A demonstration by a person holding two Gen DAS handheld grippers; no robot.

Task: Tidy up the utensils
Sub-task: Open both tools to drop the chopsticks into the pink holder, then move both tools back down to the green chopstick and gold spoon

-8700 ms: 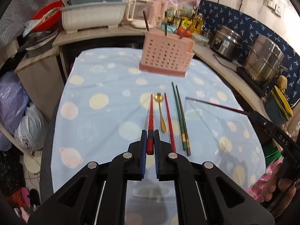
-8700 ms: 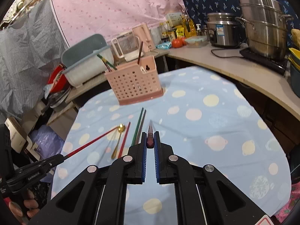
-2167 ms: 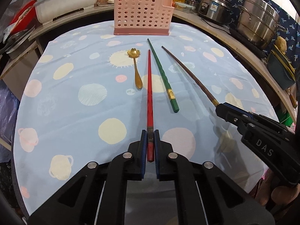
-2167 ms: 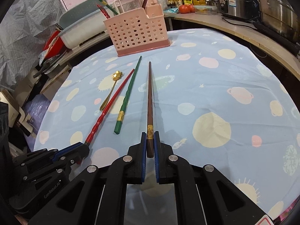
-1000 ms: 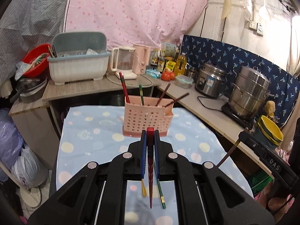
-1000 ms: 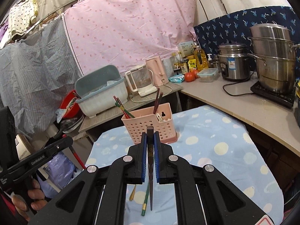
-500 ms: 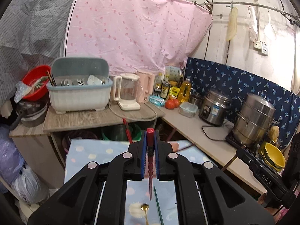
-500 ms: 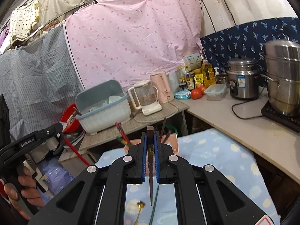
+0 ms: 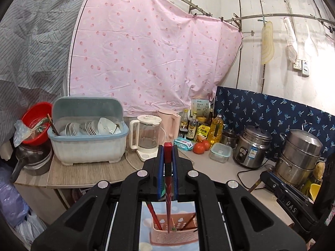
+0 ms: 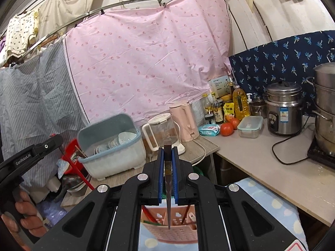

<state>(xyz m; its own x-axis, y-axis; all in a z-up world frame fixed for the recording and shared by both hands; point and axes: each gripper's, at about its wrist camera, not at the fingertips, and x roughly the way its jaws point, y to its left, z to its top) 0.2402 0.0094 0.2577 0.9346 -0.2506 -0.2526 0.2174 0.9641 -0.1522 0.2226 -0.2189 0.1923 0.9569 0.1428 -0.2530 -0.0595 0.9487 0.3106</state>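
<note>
My left gripper (image 9: 167, 156) is shut on a red chopstick (image 9: 168, 188) that hangs tip down over the pink perforated utensil basket (image 9: 173, 235). The basket holds several chopsticks. My right gripper (image 10: 167, 159) is shut on a dark brown chopstick (image 10: 168, 192) that hangs tip down over the same pink basket (image 10: 169, 233). The left gripper (image 10: 31, 152) with its red chopstick (image 10: 80, 176) shows at the left of the right wrist view. The right gripper (image 9: 286, 196) shows at the right of the left wrist view.
A blue spotted tablecloth (image 10: 270, 209) lies under the basket. Behind is a counter with a dish rack (image 9: 88, 133), a glass kettle (image 9: 146, 136), a pink kettle (image 10: 184, 123), bottles, tomatoes (image 10: 227, 128), a rice cooker (image 10: 283, 110) and steel pots (image 9: 299, 156).
Both grippers lifted the chopsticks off the table, turned them tip down, and moved forward until they hang over the pink basket, which now sits low between the fingers.
</note>
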